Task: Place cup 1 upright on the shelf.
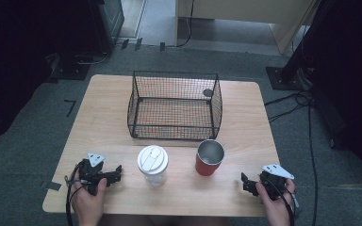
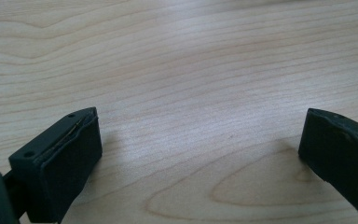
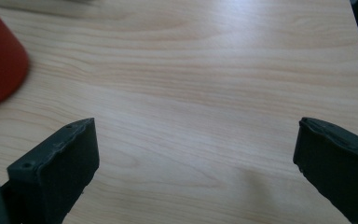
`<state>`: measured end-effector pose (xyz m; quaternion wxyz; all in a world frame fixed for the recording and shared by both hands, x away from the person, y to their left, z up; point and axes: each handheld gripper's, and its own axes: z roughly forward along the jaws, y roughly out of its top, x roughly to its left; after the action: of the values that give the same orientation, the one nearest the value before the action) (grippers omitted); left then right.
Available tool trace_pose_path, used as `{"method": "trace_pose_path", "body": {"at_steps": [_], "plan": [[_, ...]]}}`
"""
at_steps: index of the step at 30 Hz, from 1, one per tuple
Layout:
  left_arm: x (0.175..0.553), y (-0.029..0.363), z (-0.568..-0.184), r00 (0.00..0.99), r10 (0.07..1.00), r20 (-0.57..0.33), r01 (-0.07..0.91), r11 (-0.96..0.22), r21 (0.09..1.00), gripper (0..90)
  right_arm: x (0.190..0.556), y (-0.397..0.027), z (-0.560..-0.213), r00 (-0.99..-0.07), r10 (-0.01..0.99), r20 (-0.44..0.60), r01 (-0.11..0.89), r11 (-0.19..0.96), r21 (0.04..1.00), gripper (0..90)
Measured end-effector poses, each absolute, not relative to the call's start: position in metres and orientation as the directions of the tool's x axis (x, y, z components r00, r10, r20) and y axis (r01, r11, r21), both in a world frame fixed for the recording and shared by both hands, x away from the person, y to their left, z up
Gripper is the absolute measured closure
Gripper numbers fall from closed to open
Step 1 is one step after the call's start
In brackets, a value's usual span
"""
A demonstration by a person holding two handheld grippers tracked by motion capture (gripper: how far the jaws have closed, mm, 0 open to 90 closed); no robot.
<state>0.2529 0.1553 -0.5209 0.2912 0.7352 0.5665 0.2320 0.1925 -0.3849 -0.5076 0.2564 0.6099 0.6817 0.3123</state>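
The table (image 1: 103, 122) has a pale wood-grain top, smooth with a soft satin sheen — the grain lines read clearly in both gripper views. The basket (image 1: 175, 105) is thin black wire mesh, matt. The red cup (image 1: 209, 157) has a brushed, dull-silver metal inside and a smooth red outer wall. The clear jar (image 1: 153, 165) looks like transparent plastic or glass — which one I cannot tell — under a glossy white plastic lid. The left gripper (image 2: 200, 154) and right gripper (image 3: 196, 158) have matt black jaws, faintly rough along the edges. The floor (image 1: 23, 155) is grey, coarse carpet.
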Motion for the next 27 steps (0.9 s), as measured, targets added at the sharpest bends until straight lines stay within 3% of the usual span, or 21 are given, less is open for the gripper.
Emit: {"method": "trace_pose_path", "body": {"at_steps": [27], "plan": [[0.253, 0.155, -0.521, 0.248, 0.969, 0.011, 0.699, -0.187, 0.691, 0.0, 0.188, -0.327, -0.469, -0.335, 0.94, 0.064, 0.569, 0.148, 0.809, 0.2]]}}
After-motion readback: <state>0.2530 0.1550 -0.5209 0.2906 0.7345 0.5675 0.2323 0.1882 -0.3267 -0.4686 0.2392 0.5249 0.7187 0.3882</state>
